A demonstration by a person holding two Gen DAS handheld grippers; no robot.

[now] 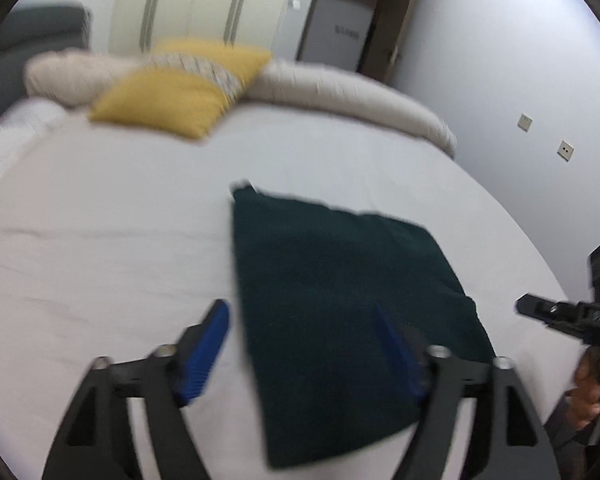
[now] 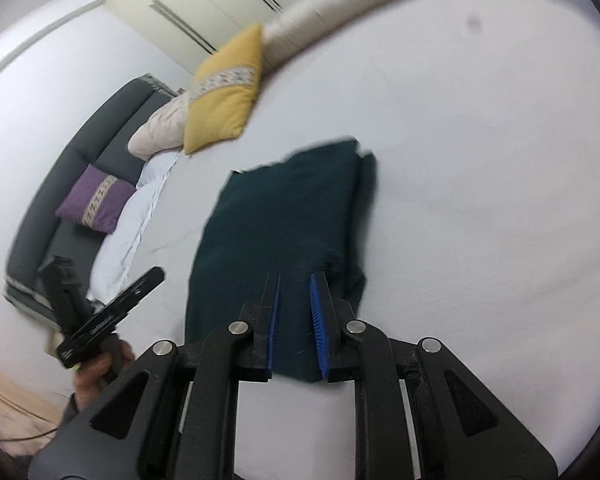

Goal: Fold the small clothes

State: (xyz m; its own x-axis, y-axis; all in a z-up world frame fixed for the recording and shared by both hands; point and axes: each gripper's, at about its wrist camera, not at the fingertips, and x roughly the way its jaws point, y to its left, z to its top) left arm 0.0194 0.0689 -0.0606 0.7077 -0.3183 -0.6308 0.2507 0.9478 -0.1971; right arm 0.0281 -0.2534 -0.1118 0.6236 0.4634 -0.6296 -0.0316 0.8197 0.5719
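A dark green folded cloth lies flat on the white bed sheet; it also shows in the right wrist view. My left gripper is open wide above the cloth's near left edge, its left finger over the sheet and its right finger over the cloth. My right gripper hovers above the cloth's near edge with its jaws open a little and nothing between them. The right gripper shows at the right edge of the left wrist view. The left gripper appears at lower left of the right wrist view.
A yellow pillow and cream bolsters lie at the head of the bed. A grey sofa with a purple cushion stands beside the bed. A wall with sockets is to the right.
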